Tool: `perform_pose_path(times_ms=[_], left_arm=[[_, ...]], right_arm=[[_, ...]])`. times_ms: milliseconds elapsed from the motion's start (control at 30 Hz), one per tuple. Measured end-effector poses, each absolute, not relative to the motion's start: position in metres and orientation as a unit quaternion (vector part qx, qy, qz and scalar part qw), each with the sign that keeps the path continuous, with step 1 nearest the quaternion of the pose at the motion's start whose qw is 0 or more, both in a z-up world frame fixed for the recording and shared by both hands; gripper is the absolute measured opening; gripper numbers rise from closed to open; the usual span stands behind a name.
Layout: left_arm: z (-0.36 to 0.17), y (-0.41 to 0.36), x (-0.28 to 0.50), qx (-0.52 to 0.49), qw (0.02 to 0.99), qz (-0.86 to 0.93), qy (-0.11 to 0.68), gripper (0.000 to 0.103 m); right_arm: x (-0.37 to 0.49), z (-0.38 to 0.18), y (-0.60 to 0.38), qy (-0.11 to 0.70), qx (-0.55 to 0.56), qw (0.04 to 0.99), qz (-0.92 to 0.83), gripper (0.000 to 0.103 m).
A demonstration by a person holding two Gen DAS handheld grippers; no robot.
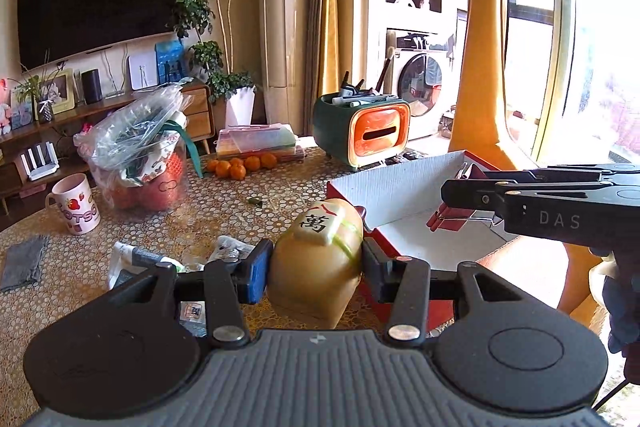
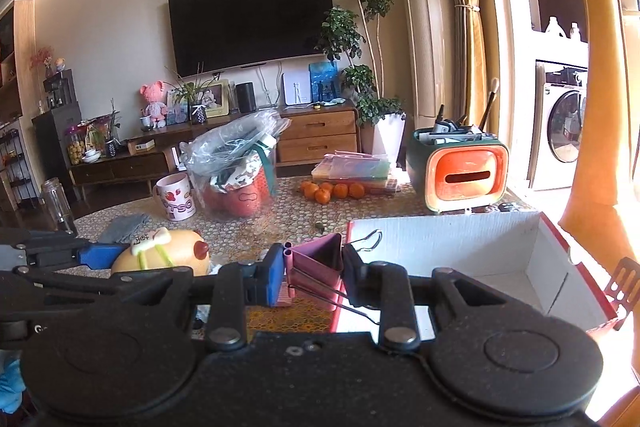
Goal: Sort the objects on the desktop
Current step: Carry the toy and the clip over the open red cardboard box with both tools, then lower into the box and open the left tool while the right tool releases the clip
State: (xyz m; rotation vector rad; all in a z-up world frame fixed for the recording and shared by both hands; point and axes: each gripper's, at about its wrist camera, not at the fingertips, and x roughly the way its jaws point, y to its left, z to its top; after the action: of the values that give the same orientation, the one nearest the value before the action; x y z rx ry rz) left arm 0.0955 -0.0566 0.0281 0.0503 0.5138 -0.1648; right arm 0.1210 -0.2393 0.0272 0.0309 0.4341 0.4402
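My left gripper [image 1: 316, 267] is shut on a tan toy figure [image 1: 316, 267] with a mahjong tile on top, held above the table just left of the box. The same toy [image 2: 160, 255] shows at the left of the right wrist view, between the left gripper's fingers [image 2: 98, 254]. My right gripper [image 2: 312, 273] is shut on a pink binder clip [image 2: 316, 261] with wire handles, at the box's left wall. In the left wrist view the right gripper [image 1: 460, 203] reaches in from the right over the white box with red outside [image 1: 400, 187], the clip [image 1: 450, 219] at its tip.
On the patterned table stand a strawberry mug [image 1: 76, 205], a plastic bag of goods [image 1: 140, 155], several oranges [image 1: 236, 165], a green and orange organiser with pens [image 1: 360, 127], and stacked flat cases [image 1: 256, 141]. A grey cloth [image 1: 22, 263] and small packets [image 1: 136, 261] lie near the left gripper.
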Motion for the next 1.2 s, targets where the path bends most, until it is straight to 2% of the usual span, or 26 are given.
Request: perform_pose_path(times_ms=[533, 867, 1200], left_arm=[[0.024, -0.143, 0.155, 0.081, 0.953, -0.141, 0.257, 0.046], [0.001, -0.187, 0.204, 0.124, 0.928, -0.174, 0.304, 0.046], [-0.029, -0.2, 0.263, 0.129, 0.894, -0.183, 0.387, 0.046]], right_arm=[[0.159, 0.015, -0.324, 0.231, 0.019, 0.96, 0.159, 0.029], [0.193, -0.006, -0.347, 0.27, 0.011, 0.951, 0.152, 0.029], [0.23, -0.038, -0.359, 0.326, 0.003, 0.932, 0.159, 0.029]])
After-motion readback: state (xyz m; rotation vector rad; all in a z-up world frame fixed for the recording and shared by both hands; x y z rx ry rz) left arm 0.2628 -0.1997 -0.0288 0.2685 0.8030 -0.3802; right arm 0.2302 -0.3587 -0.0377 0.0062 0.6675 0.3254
